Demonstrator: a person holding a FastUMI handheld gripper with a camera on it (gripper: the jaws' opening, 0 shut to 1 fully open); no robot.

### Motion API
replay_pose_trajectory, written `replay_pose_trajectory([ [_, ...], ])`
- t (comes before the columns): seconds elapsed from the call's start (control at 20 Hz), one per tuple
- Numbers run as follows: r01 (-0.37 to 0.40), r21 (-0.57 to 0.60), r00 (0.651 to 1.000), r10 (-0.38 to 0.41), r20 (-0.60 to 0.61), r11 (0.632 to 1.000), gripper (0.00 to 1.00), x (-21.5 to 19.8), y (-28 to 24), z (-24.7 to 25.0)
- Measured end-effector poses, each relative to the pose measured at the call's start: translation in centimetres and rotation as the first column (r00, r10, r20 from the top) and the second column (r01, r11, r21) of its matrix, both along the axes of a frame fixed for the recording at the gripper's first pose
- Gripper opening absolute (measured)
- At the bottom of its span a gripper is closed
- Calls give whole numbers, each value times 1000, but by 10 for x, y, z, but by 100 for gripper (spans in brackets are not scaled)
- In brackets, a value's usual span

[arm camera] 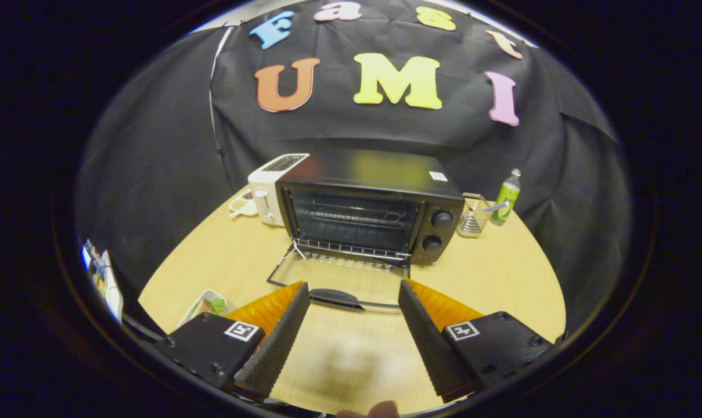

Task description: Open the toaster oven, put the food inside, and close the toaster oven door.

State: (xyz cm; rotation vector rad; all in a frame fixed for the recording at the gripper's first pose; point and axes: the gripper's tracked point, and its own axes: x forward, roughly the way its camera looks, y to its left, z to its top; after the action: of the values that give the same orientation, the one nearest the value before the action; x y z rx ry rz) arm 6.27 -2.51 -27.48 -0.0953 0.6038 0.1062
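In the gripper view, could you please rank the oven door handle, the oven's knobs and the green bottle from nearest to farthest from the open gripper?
From the open gripper:
1. Door handle, between the fingertips on the lowered door.
2. Knobs, beyond the fingers on the toaster oven's front.
3. Green bottle, farthest, past the oven's knob side.

One toaster oven (369, 204), door (339, 277) dropped flat, two round knobs (442, 219) on its front panel and one wire rack (351, 248) inside. One white slot toaster (267, 187) beside it. One green bottle (507, 197) and one clear glass holder (474, 217) on the other side. One small tray of food (207, 306) near the fingers. One wooden table (501, 273). One gripper (353, 290), two fingers spread wide apart, nothing between.
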Motion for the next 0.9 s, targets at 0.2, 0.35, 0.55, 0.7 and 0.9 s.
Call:
replay_pose_trajectory([
  [0.2,-49,70,999,49,0,996,100,-25,3,37],
  [0.35,-72,141,995,81,-54,987,100,-45,9,41],
  [0.55,-83,269,977,131,-168,960,100,-68,34,24],
  [0.7,-81,347,954,174,-246,935,100,-77,63,2],
  [0.9,-57,492,888,270,-374,869,100,-92,115,-35],
])
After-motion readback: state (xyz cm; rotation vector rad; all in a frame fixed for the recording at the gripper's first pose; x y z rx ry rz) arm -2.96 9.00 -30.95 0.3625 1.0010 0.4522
